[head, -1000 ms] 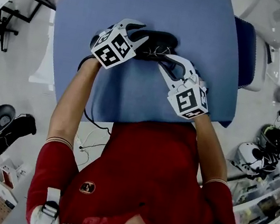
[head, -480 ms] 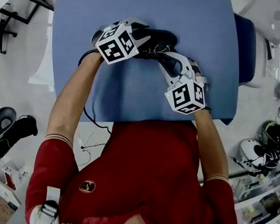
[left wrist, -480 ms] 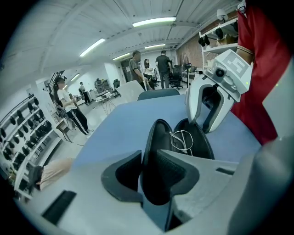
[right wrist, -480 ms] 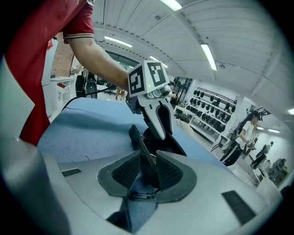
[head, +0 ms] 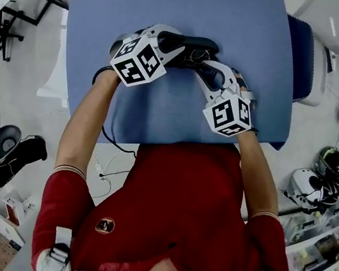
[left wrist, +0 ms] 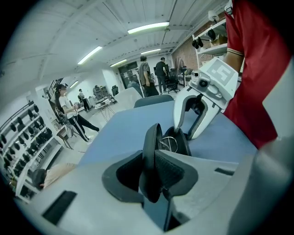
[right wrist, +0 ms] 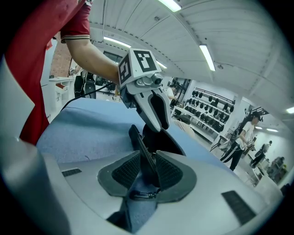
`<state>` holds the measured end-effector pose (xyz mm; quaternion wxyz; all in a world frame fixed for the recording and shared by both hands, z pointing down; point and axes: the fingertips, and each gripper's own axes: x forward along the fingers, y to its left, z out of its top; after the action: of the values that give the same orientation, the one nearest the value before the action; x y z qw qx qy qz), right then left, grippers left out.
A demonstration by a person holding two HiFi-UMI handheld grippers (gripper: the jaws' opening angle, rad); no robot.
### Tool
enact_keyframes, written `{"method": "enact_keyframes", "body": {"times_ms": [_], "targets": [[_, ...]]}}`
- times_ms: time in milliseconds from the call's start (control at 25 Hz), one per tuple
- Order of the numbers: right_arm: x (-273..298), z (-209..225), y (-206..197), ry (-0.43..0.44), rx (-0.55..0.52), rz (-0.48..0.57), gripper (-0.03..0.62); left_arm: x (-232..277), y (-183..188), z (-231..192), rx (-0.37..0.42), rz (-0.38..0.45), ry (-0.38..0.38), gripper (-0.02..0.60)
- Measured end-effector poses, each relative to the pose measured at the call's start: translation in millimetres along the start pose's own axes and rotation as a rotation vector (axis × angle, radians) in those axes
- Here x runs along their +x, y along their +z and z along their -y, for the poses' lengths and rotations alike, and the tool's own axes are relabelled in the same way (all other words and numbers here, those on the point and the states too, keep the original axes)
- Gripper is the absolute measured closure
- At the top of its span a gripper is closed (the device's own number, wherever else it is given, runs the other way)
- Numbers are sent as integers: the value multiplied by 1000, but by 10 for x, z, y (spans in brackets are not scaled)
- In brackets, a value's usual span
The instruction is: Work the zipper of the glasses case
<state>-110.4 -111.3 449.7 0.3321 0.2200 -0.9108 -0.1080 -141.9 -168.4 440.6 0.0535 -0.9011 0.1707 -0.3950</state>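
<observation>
Item: black hard-shell zip-up glasses case, lying open on the blue padded bench, upper centre of the head view. Left hand-held gripper: jaws have just been closing, now narrow and clamped on the shell edge at the case's left end. Right hand-held gripper: drawn in nearer the case than a second ago, pads pinching the lower-right rim. Judgement: firmer two-sided hold, shells parted, zipper apparently undone. The case sits between both grippers, touching each.
</observation>
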Motion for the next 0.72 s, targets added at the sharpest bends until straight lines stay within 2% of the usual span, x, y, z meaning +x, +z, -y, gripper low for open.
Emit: {"method": "enact_keyframes", "body": {"times_ms": [280,720], "targets": [[-32,-52,-27,-16,-11,3,496,-112,73,219,27,13,-3,499],[-87,-156,-92,-41,-53,0,508,-191,120,516,48,0,-63,495]]}}
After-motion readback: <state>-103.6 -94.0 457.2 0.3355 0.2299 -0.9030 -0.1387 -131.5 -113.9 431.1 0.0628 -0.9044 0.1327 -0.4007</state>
